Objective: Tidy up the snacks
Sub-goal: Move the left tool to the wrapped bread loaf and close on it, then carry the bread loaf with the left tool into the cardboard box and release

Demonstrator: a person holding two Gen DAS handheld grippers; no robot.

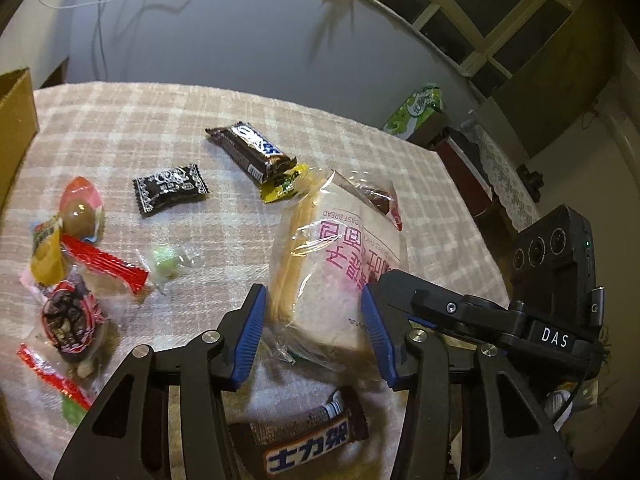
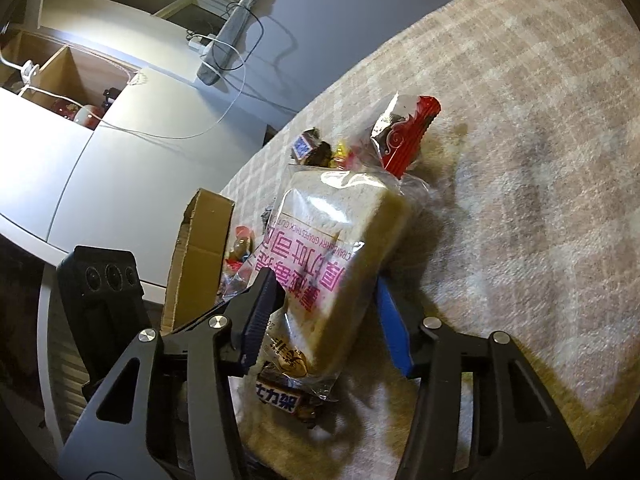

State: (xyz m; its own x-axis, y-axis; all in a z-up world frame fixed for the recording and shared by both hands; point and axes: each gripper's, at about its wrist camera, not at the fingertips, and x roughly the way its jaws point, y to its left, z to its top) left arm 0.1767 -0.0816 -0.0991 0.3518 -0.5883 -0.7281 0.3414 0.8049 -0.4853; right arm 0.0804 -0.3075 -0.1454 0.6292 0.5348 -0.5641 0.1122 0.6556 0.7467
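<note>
A bagged toast bread slice [image 1: 332, 256] with pink print stands tilted on the checked tablecloth [image 1: 120, 120]. My left gripper [image 1: 316, 328] has its blue pads on both sides of the bread's near end and looks shut on it. In the right wrist view the same bread [image 2: 336, 248] sits between my right gripper's [image 2: 328, 316] pads, which also look shut on it. A Snickers bar [image 1: 312, 444] lies under the left gripper and shows in the right wrist view [image 2: 280, 396].
A second Snickers bar [image 1: 250, 148], a black candy packet [image 1: 170, 192], a green sweet [image 1: 168, 260] and a pile of wrapped snacks [image 1: 68, 264] lie on the cloth. A cardboard box [image 1: 14, 128] stands at the left; it also shows in the right wrist view [image 2: 196, 256].
</note>
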